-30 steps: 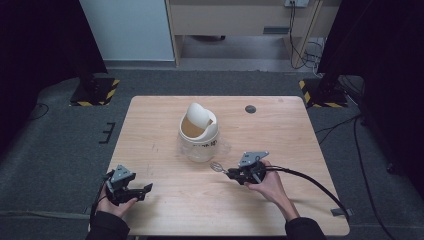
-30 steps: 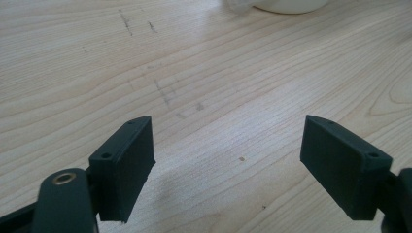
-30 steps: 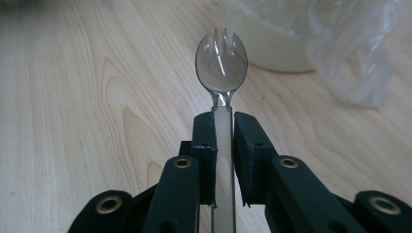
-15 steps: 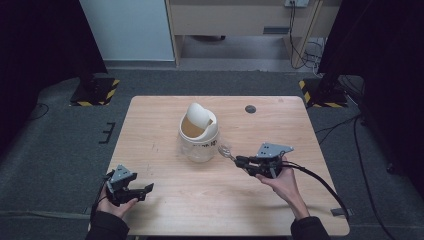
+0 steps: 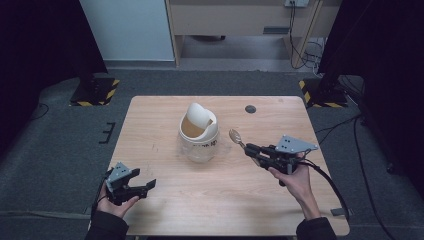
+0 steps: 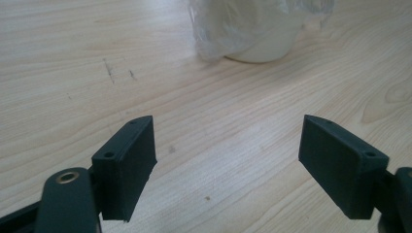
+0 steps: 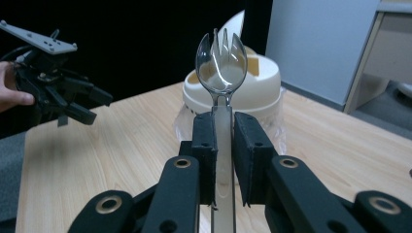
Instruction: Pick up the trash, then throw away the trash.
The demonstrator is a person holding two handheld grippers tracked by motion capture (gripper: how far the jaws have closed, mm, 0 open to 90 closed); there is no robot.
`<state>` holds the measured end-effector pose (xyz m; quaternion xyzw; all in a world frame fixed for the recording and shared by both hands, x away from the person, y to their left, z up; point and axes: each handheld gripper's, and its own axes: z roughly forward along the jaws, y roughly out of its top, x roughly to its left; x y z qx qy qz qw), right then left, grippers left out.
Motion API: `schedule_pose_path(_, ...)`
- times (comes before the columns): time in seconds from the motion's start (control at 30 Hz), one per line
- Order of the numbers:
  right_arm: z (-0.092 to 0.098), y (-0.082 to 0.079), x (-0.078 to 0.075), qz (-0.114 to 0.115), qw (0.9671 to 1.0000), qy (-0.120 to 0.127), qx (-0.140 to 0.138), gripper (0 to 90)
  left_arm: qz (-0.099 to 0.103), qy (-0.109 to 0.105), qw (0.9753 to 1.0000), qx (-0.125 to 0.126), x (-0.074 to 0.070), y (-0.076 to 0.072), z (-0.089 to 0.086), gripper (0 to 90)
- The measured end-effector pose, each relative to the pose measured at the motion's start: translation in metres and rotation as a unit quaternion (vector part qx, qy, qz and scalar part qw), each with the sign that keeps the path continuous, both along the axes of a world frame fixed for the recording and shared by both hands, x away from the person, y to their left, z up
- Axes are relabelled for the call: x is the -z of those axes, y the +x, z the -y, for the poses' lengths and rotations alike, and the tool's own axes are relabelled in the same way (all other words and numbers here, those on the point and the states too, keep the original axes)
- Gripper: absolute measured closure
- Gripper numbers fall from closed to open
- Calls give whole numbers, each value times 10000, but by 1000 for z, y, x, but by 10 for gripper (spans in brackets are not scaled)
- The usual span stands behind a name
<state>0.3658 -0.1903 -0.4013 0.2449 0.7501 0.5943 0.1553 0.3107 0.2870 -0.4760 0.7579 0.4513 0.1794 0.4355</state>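
Spork (image 7: 222,65) of clear plastic stands up between the jaws of my right gripper (image 7: 224,145), its shallow bowl ending in short pointed tines and its flat handle running straight down into the narrow gap where the two black jaws are pressed against it from both sides. In the right gripper view the see-through bowl lets the pale shapes behind it show through. From the high view the spork (image 5: 236,137) is held above the tabletop (image 5: 150,150), pointing away from my right gripper (image 5: 255,150) toward the small white bin (image 5: 199,134), with its bowl just beside the bin's right side; I cannot tell whether they touch. That bin is round with a domed top and a swing flap tilted up, a tan-looking opening below the flap, and a thin clear bag wrinkled around its lower body, which the left gripper view shows as crumpled film over the white base (image 6: 257,26). It sits near the middle of the light wooden tabletop. My right hand (image 5: 296,177) grips the tool from behind, the grey plate on top and a black cable trailing back. My left gripper (image 5: 142,186) rests low near the front left part of the tabletop, jaws spread wide with nothing between them, well apart from the bin.
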Motion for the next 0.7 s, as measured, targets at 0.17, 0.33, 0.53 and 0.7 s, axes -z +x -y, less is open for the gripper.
schedule_pose_path(0.17, 2, -1, -7, 147, 9998, 62, 90, 799, 265, -391, 9989, -58, -16, 1, 4, 215)
schedule_pose_path(0.33, 3, -2, -9, 259, 9994, 145, 197, 799, 520, -676, 9963, -133, -34, 5, 8, 235)
schedule_pose_path(0.53, 1, -4, -11, 365, 9989, 183, 241, 800, 953, -1074, 9896, -75, -66, 11, 33, 278)
schedule_pose_path(0.7, 2, -6, -14, 441, 9983, 282, 266, 800, 1255, -1207, 9846, 165, -90, 20, 64, 302)
